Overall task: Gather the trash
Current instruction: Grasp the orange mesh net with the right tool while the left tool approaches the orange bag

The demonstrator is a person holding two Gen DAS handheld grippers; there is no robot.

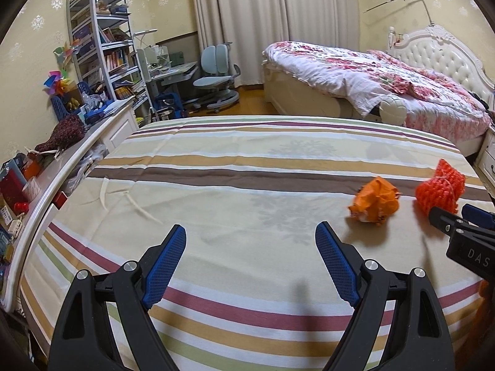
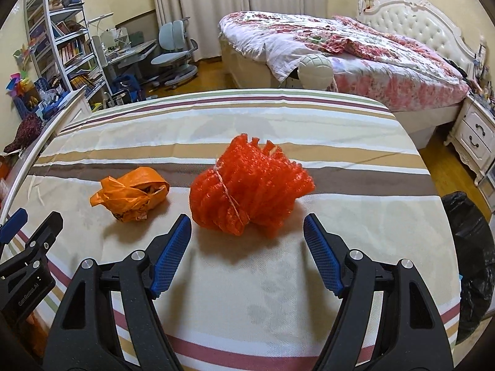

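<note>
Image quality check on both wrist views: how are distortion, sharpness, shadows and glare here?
Left wrist view: strong fisheye bend with dark corners, the striped bedsheet bows; sharp; the crumpled orange plastic bag casts a soft shadow. Right wrist view: same curvature; the red mesh net bundle is crisp, with a soft shadow on its near side; warm indoor light, no harsh glare.

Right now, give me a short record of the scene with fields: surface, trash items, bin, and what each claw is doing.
surface: striped bedsheet
trash item 1: red mesh netting bundle, tied with string, lying on the sheet
trash item 2: crumpled orange plastic bag, left of the netting, apart from it
bin: black trash bag at the sheet's right edge
left claw: open, nothing between its fingers
right claw: open, just short of the netting, not touching it
</note>
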